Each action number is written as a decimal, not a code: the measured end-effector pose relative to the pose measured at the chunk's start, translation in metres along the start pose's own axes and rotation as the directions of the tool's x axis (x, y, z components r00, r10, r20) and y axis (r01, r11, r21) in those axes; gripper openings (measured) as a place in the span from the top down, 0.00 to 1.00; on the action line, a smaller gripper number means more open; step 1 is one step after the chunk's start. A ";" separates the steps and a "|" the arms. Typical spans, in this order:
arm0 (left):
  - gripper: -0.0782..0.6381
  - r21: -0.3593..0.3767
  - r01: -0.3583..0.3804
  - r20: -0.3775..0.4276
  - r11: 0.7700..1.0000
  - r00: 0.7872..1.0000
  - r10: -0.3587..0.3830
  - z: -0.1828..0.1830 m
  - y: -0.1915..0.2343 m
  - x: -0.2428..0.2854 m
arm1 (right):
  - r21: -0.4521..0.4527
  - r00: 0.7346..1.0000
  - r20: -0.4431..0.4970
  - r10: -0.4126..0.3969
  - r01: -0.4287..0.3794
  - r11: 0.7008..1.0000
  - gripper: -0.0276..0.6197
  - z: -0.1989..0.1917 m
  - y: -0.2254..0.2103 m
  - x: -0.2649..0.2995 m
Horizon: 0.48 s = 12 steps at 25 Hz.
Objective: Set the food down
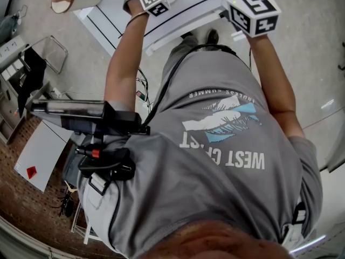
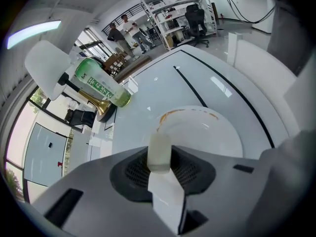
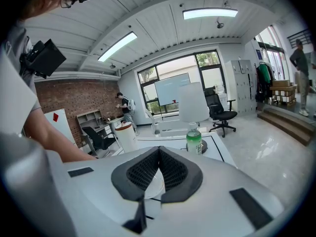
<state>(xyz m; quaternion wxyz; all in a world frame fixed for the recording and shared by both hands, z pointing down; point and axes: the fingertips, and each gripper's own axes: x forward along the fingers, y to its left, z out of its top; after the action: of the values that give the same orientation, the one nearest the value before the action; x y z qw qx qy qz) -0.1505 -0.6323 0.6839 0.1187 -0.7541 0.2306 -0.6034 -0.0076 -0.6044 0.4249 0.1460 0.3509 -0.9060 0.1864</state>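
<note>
In the left gripper view my left gripper (image 2: 162,168) is shut on a pale, whitish block of food (image 2: 159,147), with a white strip hanging under it. The block hangs just over the near rim of a white plate (image 2: 212,132) that has an orange smear along its far edge. In the right gripper view my right gripper (image 3: 159,152) is shut and holds nothing; a bit of the plate (image 3: 155,184) shows under its pads. The head view shows both marker cubes, left (image 1: 154,1) and right (image 1: 253,12), over the white table (image 1: 178,20); the jaws are hidden there.
A green bottle (image 2: 101,83) and a lamp with a white shade (image 2: 47,65) on a brass base stand at the table's far left, also seen as bottle (image 3: 193,139) and shade (image 3: 193,102). People, shelves and office chairs are in the background.
</note>
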 end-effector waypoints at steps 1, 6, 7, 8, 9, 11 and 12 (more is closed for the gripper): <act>0.75 0.000 0.011 -0.002 1.000 1.000 -0.011 0.000 -0.002 0.000 | -0.001 1.000 -0.001 0.001 -0.001 1.000 0.95 0.000 0.000 0.000; 0.74 -0.029 0.064 -0.006 0.998 0.998 -0.064 0.002 -0.008 -0.002 | -0.003 1.000 -0.003 0.004 -0.004 1.000 0.95 0.000 -0.002 -0.003; 0.74 -0.033 0.072 -0.008 0.997 0.997 -0.073 0.002 -0.009 -0.003 | -0.003 1.000 -0.004 0.004 -0.004 1.000 0.95 -0.001 -0.002 -0.003; 0.73 -0.039 0.082 -0.009 0.996 0.997 -0.082 0.002 -0.010 -0.003 | -0.003 1.000 -0.005 0.005 -0.005 1.000 0.95 -0.002 -0.002 -0.004; 0.72 -0.047 0.093 -0.009 0.995 0.996 -0.093 0.002 -0.011 -0.004 | -0.003 1.000 -0.005 0.006 -0.006 1.000 0.95 -0.002 -0.002 -0.004; 0.70 -0.065 0.120 -0.013 0.991 0.993 -0.121 0.002 -0.014 -0.005 | -0.002 1.000 -0.006 0.009 -0.009 1.000 0.95 -0.004 -0.002 -0.004; 0.68 -0.076 0.130 -0.015 0.989 0.991 -0.132 0.002 -0.015 -0.005 | -0.001 1.000 -0.007 0.009 -0.009 1.000 0.95 -0.004 -0.002 -0.004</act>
<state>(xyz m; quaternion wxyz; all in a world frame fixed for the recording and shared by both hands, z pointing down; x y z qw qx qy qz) -0.1468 -0.6171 0.6855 0.0484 -0.7655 0.2041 -0.6083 -0.0024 -0.6014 0.4275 0.1484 0.3459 -0.9072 0.1878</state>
